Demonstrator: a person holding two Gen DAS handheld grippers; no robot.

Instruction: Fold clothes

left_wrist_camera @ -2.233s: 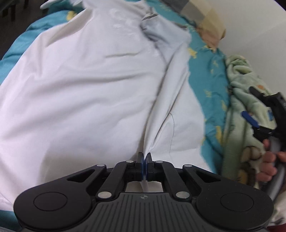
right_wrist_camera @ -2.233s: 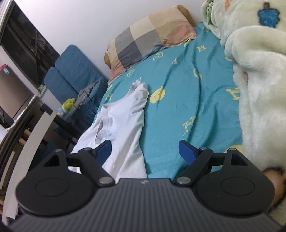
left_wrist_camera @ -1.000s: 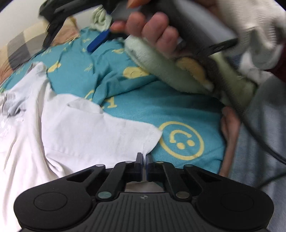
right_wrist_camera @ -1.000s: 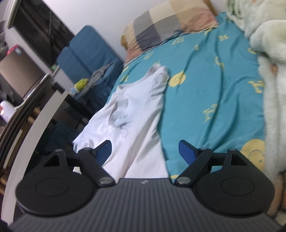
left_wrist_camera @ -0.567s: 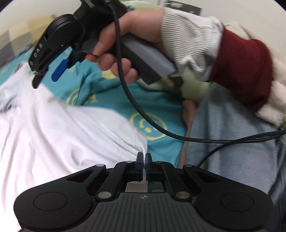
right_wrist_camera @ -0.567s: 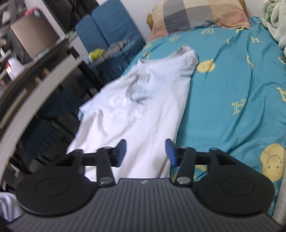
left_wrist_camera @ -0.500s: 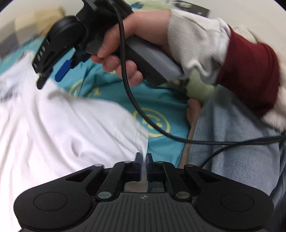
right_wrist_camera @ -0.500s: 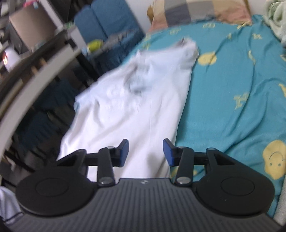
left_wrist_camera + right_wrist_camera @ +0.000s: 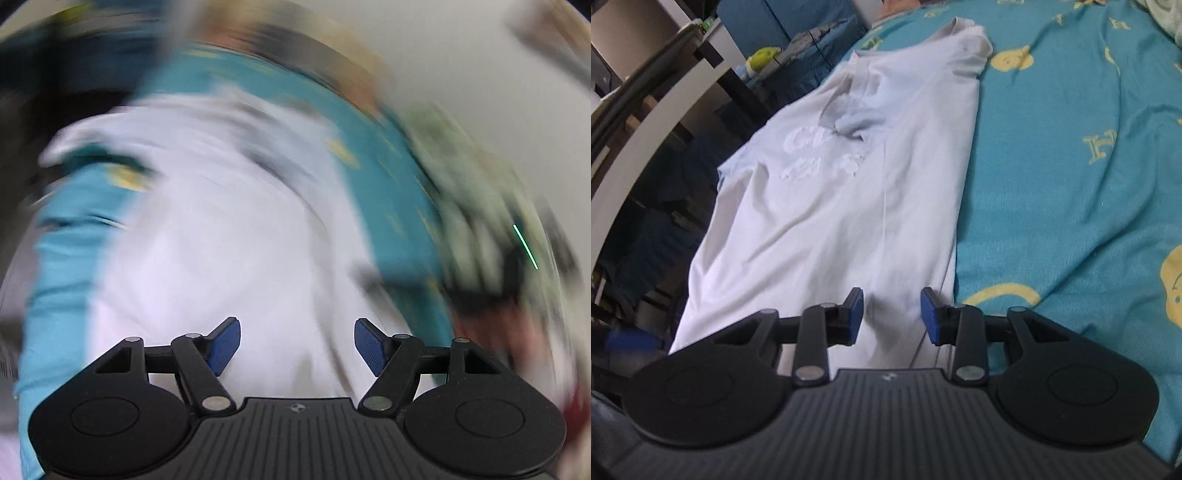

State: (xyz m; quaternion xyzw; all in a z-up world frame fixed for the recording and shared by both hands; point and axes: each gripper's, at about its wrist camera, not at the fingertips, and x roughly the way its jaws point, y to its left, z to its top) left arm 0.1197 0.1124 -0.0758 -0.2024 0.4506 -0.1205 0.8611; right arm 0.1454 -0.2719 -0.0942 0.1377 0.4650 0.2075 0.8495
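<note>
A white T-shirt (image 9: 849, 192) with a pale chest print lies lengthwise on the teal bedsheet (image 9: 1071, 166), its right side folded over along a straight edge. My right gripper (image 9: 892, 314) is open, jaws partly closed in, just above the shirt's near hem, holding nothing. The left wrist view is heavily motion-blurred; the shirt (image 9: 240, 240) shows as a white smear. My left gripper (image 9: 297, 345) is open and empty above it.
The bed's left edge drops to a white desk (image 9: 653, 122) and a blue chair (image 9: 783, 22) with clutter. A green plush blanket (image 9: 480, 206) lies to the right in the blurred left view.
My left gripper has let go of the shirt, opened wide and swung fast. My right gripper has moved down toward the shirt's near hem, jaws narrowing.
</note>
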